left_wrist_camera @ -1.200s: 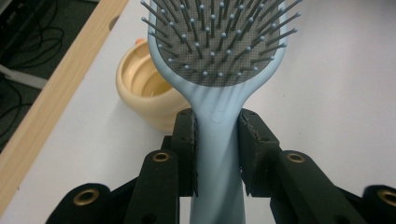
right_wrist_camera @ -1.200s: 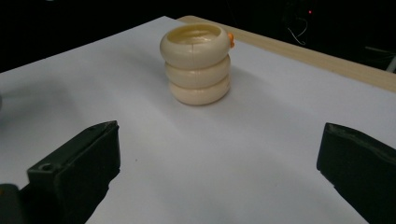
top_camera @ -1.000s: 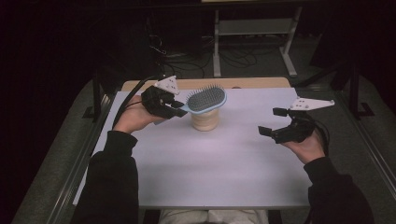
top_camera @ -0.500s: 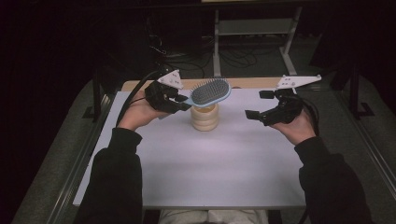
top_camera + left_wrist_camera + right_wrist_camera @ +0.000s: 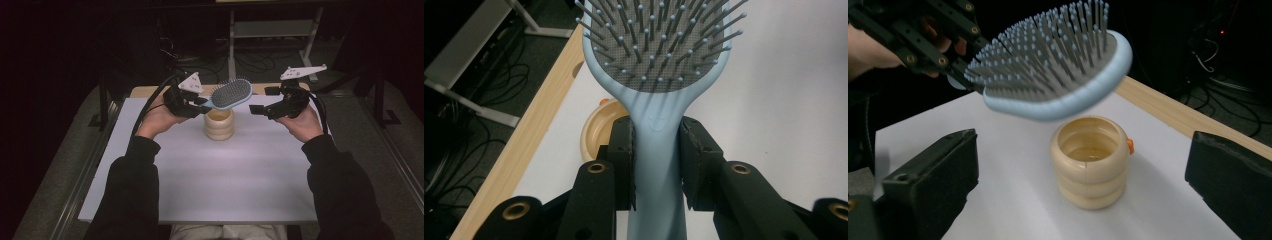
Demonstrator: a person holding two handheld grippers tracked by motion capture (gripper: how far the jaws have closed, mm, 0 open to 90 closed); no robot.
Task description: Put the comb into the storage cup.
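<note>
A light blue hairbrush [image 5: 231, 93] with a grey bristle pad hovers bristles-up over a cream ribbed cup [image 5: 219, 125] on the white table top [image 5: 225, 185]. My left gripper [image 5: 200, 102] is shut on the brush's handle. In the left gripper view the jaws clamp the handle on both sides of the brush [image 5: 659, 60], and the cup [image 5: 596, 132] sits below. My right gripper [image 5: 262, 100] is open, just right of the brush head. Its jaws stand wide apart in the right gripper view, framing the cup [image 5: 1090, 160] under the brush [image 5: 1048, 65].
A wooden table edge [image 5: 150, 91] runs along the back of the white top. Behind it are a metal rack [image 5: 272, 30] and cables on the dark floor. The person's dark sleeves reach in from the bottom.
The right gripper has moved left and away from the person, up close to the brush head. The left gripper has lifted the brush slightly and shifted it right.
</note>
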